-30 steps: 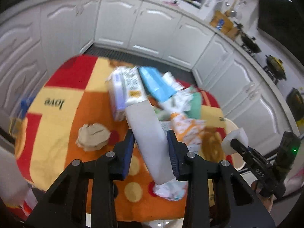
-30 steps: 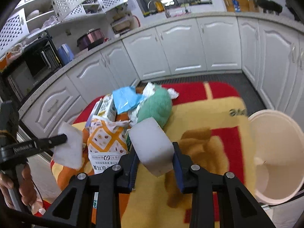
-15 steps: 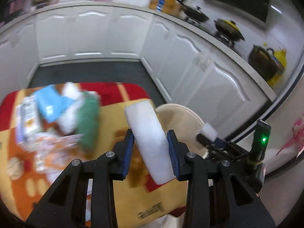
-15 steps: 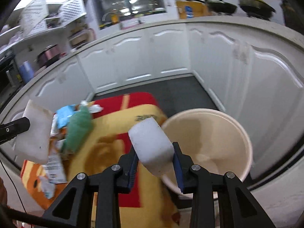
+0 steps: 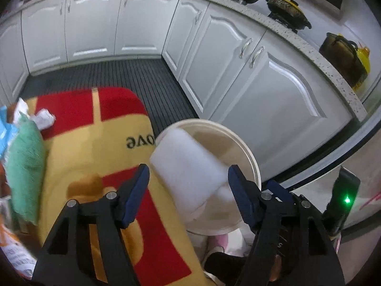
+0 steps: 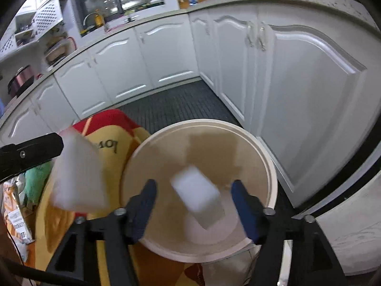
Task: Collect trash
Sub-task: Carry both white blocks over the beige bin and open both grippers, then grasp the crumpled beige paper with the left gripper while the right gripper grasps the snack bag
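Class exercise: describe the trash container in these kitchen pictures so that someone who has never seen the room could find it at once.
Start at the white corner cabinets and the dark ribbed floor mat. Beside the red and yellow cloth stands a round cream plastic bucket. It is the only open container, with a white foam block over its mouth.

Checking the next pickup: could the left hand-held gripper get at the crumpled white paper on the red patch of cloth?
Probably yes: the crumpled white paper lies uncovered, the left hand-held gripper is opening, its white foam block no longer pinched.
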`<move>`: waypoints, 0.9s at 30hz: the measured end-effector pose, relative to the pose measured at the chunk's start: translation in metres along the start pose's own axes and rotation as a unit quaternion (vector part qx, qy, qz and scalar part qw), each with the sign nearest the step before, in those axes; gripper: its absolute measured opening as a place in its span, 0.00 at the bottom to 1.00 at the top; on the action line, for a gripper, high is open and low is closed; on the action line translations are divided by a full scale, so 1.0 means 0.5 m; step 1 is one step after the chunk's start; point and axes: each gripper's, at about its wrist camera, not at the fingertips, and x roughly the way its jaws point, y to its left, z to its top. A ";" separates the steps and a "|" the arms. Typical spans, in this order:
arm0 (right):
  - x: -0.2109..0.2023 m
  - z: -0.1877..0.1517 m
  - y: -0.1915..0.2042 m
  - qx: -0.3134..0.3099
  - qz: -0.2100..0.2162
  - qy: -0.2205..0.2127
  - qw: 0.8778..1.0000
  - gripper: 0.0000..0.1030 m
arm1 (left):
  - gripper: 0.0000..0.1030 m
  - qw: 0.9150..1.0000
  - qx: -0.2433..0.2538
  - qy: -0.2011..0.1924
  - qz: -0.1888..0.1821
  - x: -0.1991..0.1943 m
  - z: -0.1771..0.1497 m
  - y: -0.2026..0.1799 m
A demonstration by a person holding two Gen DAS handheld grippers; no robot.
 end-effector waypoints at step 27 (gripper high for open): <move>-0.089 -0.044 0.115 -0.021 0.036 -0.021 0.999 0.75 | 0.65 0.986 0.027 -0.078 0.147 -0.165 -0.087 0.084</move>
